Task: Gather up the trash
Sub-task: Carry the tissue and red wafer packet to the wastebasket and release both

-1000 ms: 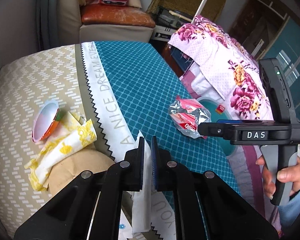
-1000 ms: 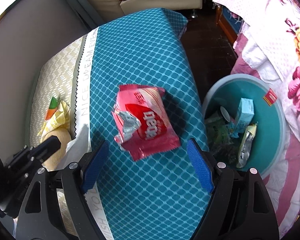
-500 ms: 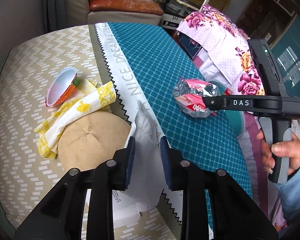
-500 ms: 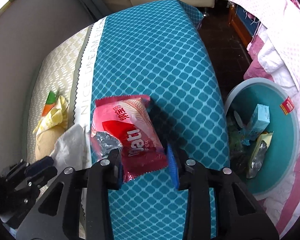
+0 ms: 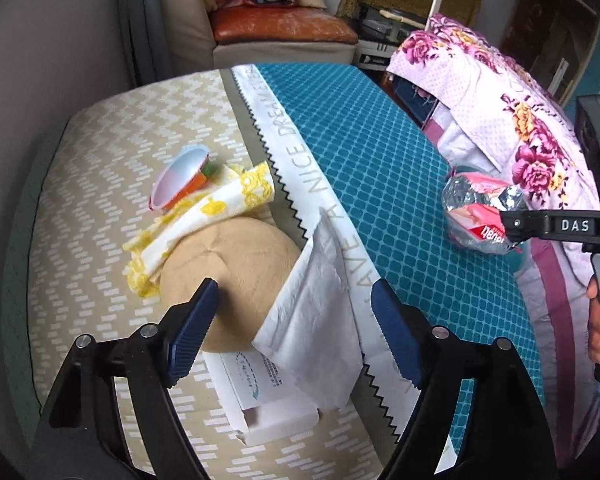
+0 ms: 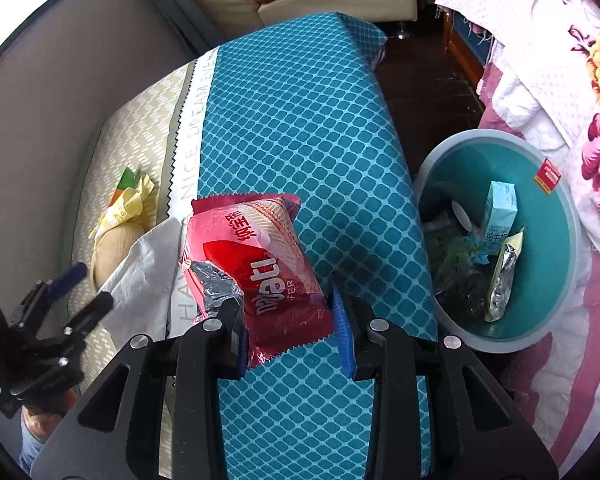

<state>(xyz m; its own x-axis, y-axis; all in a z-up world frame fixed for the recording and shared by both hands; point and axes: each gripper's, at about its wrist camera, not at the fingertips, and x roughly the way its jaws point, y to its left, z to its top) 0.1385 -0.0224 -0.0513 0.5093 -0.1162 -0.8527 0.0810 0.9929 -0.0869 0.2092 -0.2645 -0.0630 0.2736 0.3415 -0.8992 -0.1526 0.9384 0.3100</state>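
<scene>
My right gripper is shut on a red snack wrapper and holds it above the teal cloth, left of the teal trash bin. The wrapper also shows in the left wrist view, pinched by the right gripper. My left gripper is open above a white tissue that leans on a tan round bun. A yellow-flowered napkin and a tipped yogurt cup lie beyond the bun.
A white carton box lies under the tissue. The bin on the floor holds a milk carton and other wrappers. A floral bedspread hangs at right. A cushioned bench stands behind the table.
My left gripper opened, let go of the white tissue and drew back. My right gripper closed on the red wrapper and lifted it off the cloth.
</scene>
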